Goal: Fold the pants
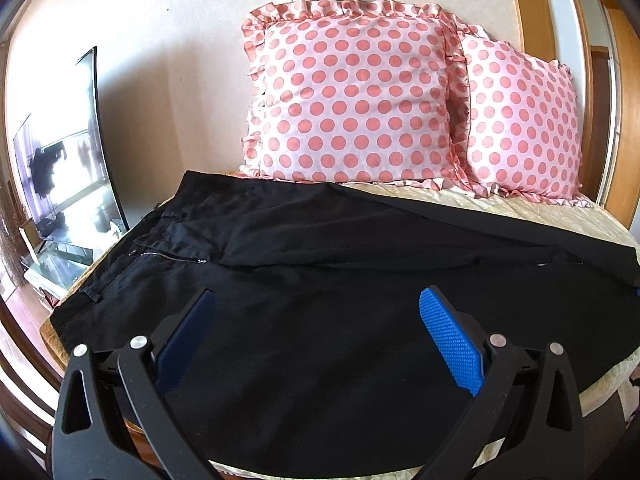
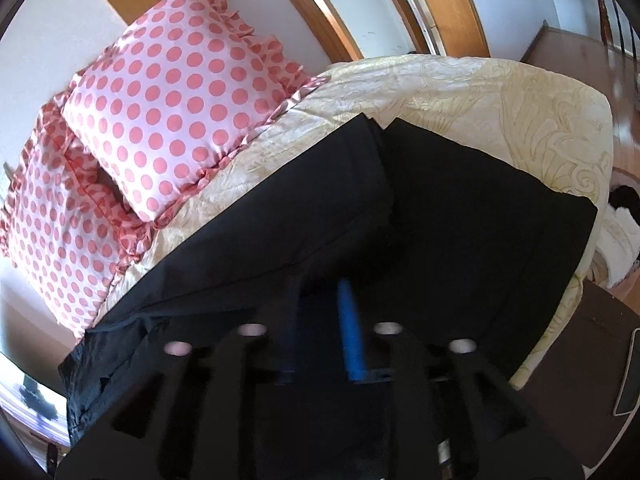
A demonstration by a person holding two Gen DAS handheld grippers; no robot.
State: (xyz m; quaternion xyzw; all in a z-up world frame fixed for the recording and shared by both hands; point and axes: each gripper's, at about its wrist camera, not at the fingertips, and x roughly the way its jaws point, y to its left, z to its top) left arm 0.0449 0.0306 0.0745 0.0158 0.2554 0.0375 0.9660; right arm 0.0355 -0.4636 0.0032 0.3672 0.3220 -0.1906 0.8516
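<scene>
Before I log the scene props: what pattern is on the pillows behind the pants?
Coral-pink polka dots on pale pink, with ruffled edges: pillows, clearest in the left wrist view.

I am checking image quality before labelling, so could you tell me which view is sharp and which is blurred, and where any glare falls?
Left wrist view: sharp, the left gripper and black pants are crisp; daylight glares off the screen at left, and the fisheye bends the edges. Right wrist view: the right gripper is smeared by blur, while the polka-dot pillows look fairly clear.
</scene>
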